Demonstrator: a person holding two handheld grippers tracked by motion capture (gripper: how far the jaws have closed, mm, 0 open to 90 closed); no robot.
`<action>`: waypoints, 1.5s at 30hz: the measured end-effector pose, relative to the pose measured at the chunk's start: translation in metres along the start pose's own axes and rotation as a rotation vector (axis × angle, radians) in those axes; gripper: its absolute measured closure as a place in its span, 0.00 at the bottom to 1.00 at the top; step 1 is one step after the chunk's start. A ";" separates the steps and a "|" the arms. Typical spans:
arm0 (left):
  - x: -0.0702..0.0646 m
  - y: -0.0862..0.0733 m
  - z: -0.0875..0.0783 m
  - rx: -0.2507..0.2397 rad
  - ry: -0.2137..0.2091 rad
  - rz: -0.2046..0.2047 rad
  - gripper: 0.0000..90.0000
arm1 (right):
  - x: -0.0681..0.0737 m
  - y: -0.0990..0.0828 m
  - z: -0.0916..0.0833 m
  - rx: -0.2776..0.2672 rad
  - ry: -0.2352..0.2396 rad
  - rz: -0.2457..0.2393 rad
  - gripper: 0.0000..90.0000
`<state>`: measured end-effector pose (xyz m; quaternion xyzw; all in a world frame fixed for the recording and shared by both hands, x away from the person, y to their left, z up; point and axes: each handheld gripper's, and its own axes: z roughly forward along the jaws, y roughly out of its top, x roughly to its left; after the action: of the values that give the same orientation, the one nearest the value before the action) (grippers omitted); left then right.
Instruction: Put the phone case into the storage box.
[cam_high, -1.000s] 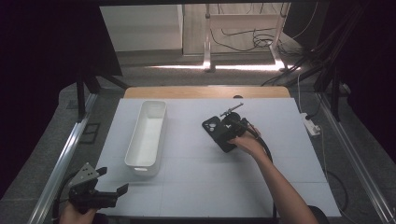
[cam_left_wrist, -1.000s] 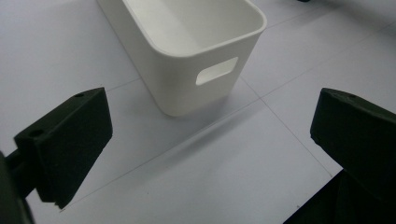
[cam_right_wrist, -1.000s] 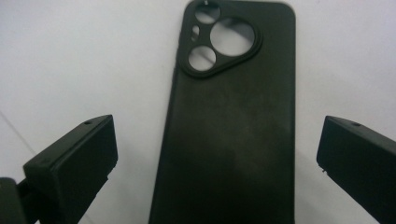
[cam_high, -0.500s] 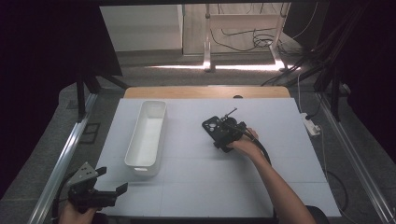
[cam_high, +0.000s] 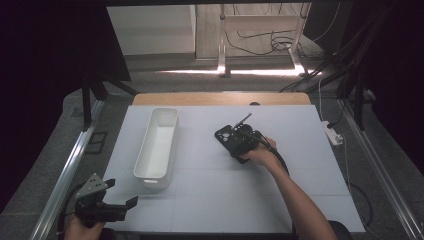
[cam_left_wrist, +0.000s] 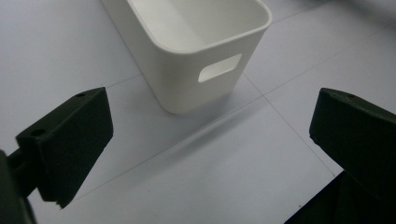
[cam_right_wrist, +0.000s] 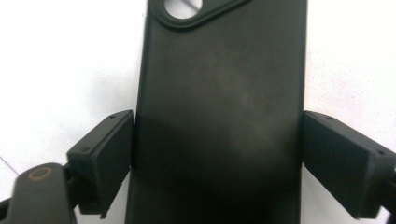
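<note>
right gripper (cam_high: 234, 141) mid-table, jaws just closing, pads touching both long edges of the black phone case (cam_right_wrist: 219, 107) lying flat on the white table (cam_high: 300, 165); bare surface all round it | left gripper (cam_high: 107, 206) at near-left table edge, jaws wide apart, holding nothing | white bin (cam_high: 157, 145) just ahead; well apart from case

phone case (cam_right_wrist: 219, 116) cut off top and bottom
</note>
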<state>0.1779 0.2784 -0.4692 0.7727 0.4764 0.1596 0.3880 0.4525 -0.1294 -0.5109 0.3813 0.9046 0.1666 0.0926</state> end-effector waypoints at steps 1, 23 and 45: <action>0.000 0.000 0.000 0.002 0.001 -0.001 0.00 | 0.000 0.000 0.000 0.000 0.001 0.000 0.16; -0.005 0.010 0.002 -0.006 -0.022 0.009 0.00 | 0.002 -0.017 -0.037 -0.145 0.073 -0.007 0.17; -0.014 0.039 0.021 -0.072 -0.148 0.080 0.00 | 0.016 -0.047 -0.083 -0.285 0.147 -0.056 0.17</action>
<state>0.2080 0.2470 -0.4519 0.7863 0.4092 0.1345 0.4429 0.3857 -0.1674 -0.4520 0.3257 0.8864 0.3180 0.0839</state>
